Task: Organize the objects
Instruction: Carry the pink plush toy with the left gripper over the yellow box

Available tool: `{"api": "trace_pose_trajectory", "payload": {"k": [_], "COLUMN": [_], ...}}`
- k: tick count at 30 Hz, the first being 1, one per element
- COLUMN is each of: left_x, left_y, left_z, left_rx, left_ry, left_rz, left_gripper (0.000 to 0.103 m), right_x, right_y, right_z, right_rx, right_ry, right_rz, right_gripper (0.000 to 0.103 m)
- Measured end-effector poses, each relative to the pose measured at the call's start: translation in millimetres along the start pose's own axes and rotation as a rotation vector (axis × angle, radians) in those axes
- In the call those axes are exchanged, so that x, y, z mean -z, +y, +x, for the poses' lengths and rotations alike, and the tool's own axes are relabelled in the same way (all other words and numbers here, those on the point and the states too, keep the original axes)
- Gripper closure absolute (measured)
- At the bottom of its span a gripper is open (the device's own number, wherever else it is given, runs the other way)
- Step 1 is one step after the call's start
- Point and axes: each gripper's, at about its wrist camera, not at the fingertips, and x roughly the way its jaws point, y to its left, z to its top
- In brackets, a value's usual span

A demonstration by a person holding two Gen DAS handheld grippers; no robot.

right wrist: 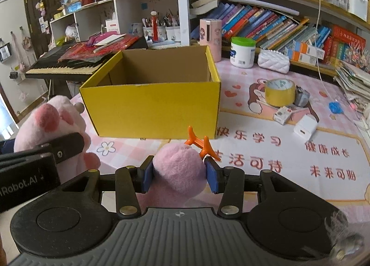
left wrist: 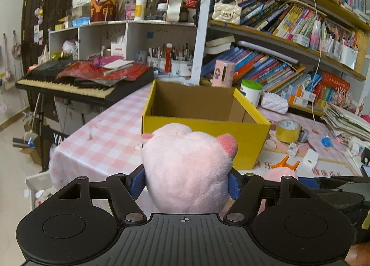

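My left gripper (left wrist: 186, 183) is shut on a pink plush pig (left wrist: 187, 168), held just in front of the open yellow cardboard box (left wrist: 205, 124). The pig and the left gripper also show at the left of the right wrist view (right wrist: 53, 122). My right gripper (right wrist: 180, 176) is shut on a smaller pink plush toy (right wrist: 179, 168) with orange antlers (right wrist: 200, 143); this toy peeks in at the right of the left wrist view (left wrist: 281, 172). The box (right wrist: 152, 108) stands just beyond it, and its visible inside looks empty.
On the pink tablecloth right of the box lie a yellow tape roll (right wrist: 279, 92), a white charger (right wrist: 305, 127), a small carton (right wrist: 282, 114) and a blue clip (right wrist: 335, 107). A white tub (right wrist: 242, 51), white purse (right wrist: 274, 61) and bookshelves stand behind. A keyboard (right wrist: 62, 64) is at left.
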Motion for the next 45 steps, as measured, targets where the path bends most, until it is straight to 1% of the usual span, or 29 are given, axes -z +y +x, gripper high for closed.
{"api": "trace_pose_trajectory", "payload": {"k": [4,7,13,16,18,23,28,32,35,37,41,43,45], "left_x": [-12,-22,-49,-61,-67,-76,-81,-84,-84,-84,-83,-82,-81], "left_y": [-1,-3,-8,-12,-15,-21,-22,-22,-22,-23,-29,-32,-31], "left_z": [5,12,31,42,50,72,96,115,130,139,157,165,171], "left_rx": [-0.002,-0.005,-0.029,-0.041,-0.05,-0.082,-0.123,-0.156,-0.177,-0.188,-0.184,-0.177,-0.174], "left_ry": [-0.039,-0.075,-0.132,-0.159,-0.165,-0.151,-0.117,-0.081,-0.048,-0.028,0.016,0.042,0.066], "left_rz": [0.013,0.031,0.034,0.034,0.034,0.026,0.026,0.026,0.025,0.031,0.051,0.055,0.025], "left_gripper": [0.034,0.034,0.034,0.034,0.034,0.034,0.034,0.034,0.034,0.034,0.034,0.034,0.035], "right_x": [-14,-28,-61,-78,-89,-110,-121,-128,-131,-131,-128,-126,-127], "right_y": [0,0,-4,-9,-13,-22,-26,-29,-29,-30,-27,-22,-21], "right_z": [5,8,20,30,38,66,96,124,143,158,182,186,189], "right_rx": [0.0,-0.003,-0.006,-0.012,-0.021,-0.038,-0.061,-0.101,-0.126,-0.14,-0.152,-0.156,-0.176], "right_ry": [-0.05,-0.112,-0.228,-0.262,-0.267,-0.256,-0.223,-0.19,-0.149,-0.104,-0.025,-0.028,-0.017], "right_rz": [-0.012,-0.028,-0.069,-0.087,-0.09,-0.108,-0.14,-0.171,-0.211,-0.239,-0.315,-0.383,-0.413], "right_gripper": [0.06,0.06,0.06,0.06,0.06,0.06,0.06,0.06,0.06,0.06,0.06,0.06,0.06]}}
